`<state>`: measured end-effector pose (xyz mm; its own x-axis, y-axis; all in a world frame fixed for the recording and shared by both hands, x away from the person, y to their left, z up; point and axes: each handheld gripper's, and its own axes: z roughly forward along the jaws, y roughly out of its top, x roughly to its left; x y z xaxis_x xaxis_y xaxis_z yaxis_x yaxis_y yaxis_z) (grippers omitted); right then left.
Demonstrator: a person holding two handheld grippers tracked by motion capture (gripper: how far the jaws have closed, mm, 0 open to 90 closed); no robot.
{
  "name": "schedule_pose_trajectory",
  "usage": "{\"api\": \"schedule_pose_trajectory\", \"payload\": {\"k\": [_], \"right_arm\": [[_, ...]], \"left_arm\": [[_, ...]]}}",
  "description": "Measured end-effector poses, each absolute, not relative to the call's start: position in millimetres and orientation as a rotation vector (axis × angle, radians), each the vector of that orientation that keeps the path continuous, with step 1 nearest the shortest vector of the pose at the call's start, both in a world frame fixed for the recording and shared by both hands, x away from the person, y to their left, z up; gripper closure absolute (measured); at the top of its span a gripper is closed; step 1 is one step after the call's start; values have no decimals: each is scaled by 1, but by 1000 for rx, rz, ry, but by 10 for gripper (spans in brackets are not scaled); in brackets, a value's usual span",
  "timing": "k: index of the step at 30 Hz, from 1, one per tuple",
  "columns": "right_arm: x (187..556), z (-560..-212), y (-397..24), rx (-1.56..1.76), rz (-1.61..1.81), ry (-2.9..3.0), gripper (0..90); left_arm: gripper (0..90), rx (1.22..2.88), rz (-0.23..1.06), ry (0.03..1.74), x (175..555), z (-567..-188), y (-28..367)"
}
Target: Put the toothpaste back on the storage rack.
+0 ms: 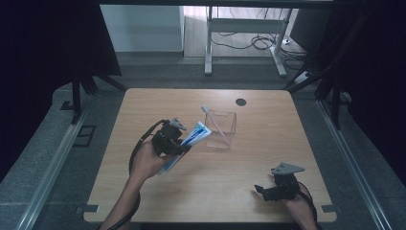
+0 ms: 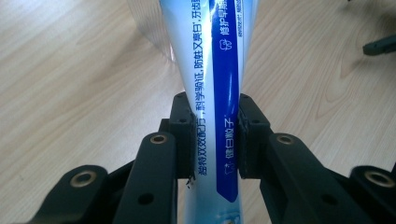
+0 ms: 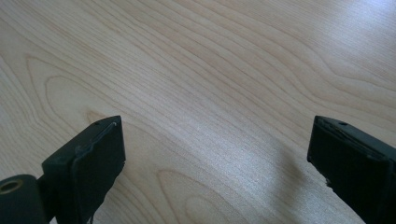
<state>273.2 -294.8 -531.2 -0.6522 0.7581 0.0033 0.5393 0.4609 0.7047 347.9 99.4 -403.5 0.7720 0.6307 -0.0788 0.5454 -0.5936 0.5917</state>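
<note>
Blue and white, the toothpaste tube (image 1: pixel 187 143) sits left of centre in the high view, held clear of the wooden table (image 1: pixel 268 158) and slanting from lower left up to upper right. The left gripper (image 1: pixel 181 143) pinches it across its middle; in the left gripper view the two black pads (image 2: pixel 183 135) press on either flank of the tube, which runs up the centre of the frame with its printed blue stripe facing the camera. The tube's upper end points toward a clear plastic box (image 1: pixel 229 125) standing just right of it near the middle of the table, and whether the two touch cannot be told. A pink toothbrush (image 1: pixel 214 120) leans inside that box, its head sticking out above the upper left rim. The right gripper (image 1: pixel 261 190) rests low at the lower right of the high view, well apart from the box. Its jaws stand spread wide in the right gripper view, with bare wood grain between them.
</note>
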Motion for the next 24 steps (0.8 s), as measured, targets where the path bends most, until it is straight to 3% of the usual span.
{"api": "schedule_pose_trajectory", "payload": {"k": [24], "right_arm": [[273,-530,-295,1108,1016,2399,40]], "left_arm": [[724,2322,221,808,379,-383,64]]}}
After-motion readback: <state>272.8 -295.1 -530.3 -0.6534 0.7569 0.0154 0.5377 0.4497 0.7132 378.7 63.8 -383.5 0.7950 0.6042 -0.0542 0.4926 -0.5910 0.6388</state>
